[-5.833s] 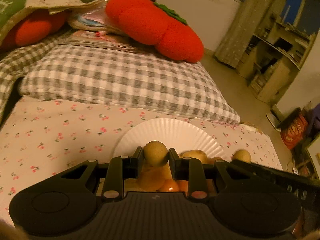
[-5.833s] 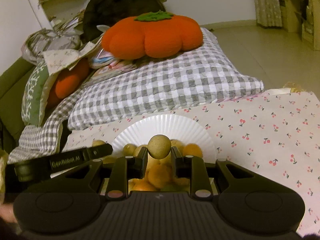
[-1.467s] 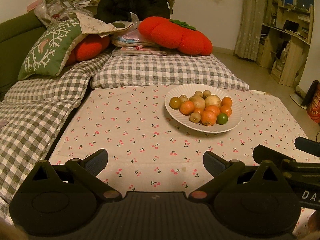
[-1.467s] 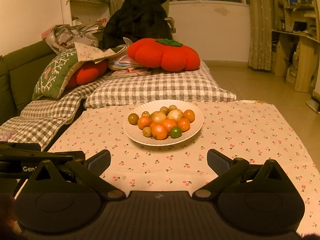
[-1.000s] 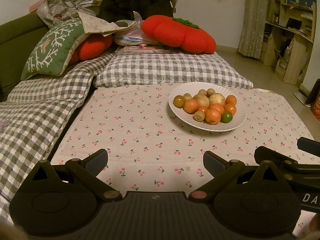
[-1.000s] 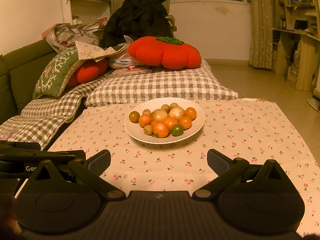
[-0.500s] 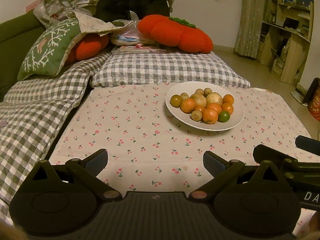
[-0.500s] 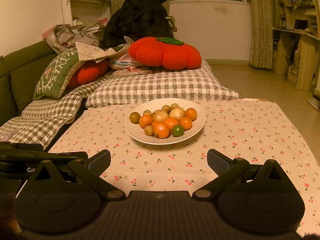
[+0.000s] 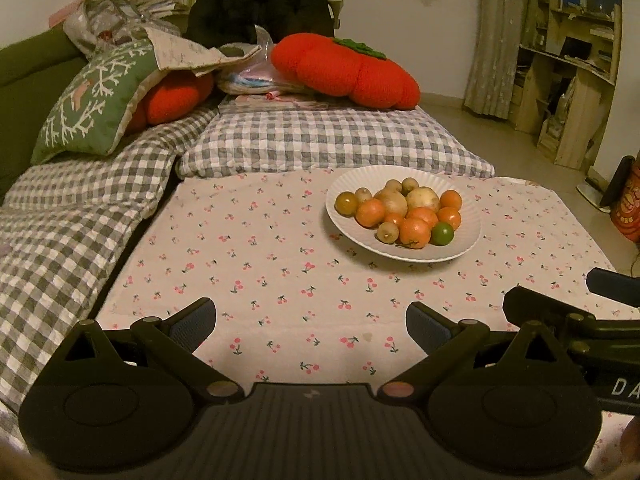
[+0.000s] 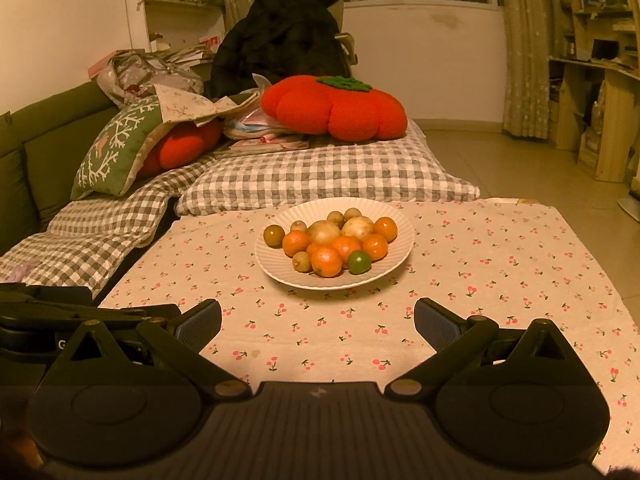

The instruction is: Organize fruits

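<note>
A white ribbed plate (image 9: 464, 246) (image 10: 280, 268) sits on the cherry-print cloth (image 9: 260, 256) (image 10: 480, 264). On it lies a heap of fruit: several oranges (image 9: 414, 232) (image 10: 326, 261), pale brown round fruits (image 9: 422, 199) (image 10: 323, 231), one green lime (image 9: 442, 234) (image 10: 358, 261) at the front. My left gripper (image 9: 311, 322) is open and empty, well short of the plate, which lies ahead to its right. My right gripper (image 10: 318, 320) is open and empty too, with the plate straight ahead. Each gripper's body shows at the edge of the other's view.
Grey checked cushions (image 9: 332, 142) (image 10: 320, 176) border the cloth at the back and left. A red tomato-shaped pillow (image 9: 348, 72) (image 10: 332, 106), a green pillow (image 9: 92, 100) and a dark coat (image 10: 284, 28) lie behind. Wooden shelves (image 9: 568, 96) stand at the right.
5.8 s ago each gripper was shut on a small brown fruit over the plate. Both are now open, empty and drawn back. Over the last second the views barely shift.
</note>
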Action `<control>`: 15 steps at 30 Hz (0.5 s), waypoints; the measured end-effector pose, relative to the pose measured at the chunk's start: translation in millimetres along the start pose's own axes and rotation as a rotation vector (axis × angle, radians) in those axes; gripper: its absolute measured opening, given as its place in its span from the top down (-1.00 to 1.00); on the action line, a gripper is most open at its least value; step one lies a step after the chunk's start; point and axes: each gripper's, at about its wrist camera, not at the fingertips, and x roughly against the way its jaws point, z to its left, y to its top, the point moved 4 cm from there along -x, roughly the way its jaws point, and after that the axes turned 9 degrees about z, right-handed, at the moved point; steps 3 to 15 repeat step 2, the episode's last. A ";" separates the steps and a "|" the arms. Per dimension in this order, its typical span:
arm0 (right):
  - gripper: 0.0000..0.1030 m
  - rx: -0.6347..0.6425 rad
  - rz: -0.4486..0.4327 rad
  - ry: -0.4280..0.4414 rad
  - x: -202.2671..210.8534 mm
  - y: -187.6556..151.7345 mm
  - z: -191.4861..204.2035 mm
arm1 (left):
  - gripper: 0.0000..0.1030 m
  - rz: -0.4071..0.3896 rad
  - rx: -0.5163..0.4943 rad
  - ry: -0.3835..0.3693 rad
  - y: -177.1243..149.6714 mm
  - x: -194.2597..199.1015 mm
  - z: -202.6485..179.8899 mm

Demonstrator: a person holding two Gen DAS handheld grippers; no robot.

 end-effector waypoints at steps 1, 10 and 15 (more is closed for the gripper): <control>-0.99 0.000 0.001 -0.001 -0.3 0.5 -0.4 | -0.81 0.006 0.005 -0.005 -0.2 -0.8 0.1; -0.99 0.000 0.001 -0.002 -0.3 0.6 -0.6 | -0.81 0.013 0.009 -0.008 -0.2 -1.6 0.2; -0.99 0.000 0.001 -0.002 -0.3 0.6 -0.6 | -0.81 0.013 0.009 -0.008 -0.2 -1.6 0.2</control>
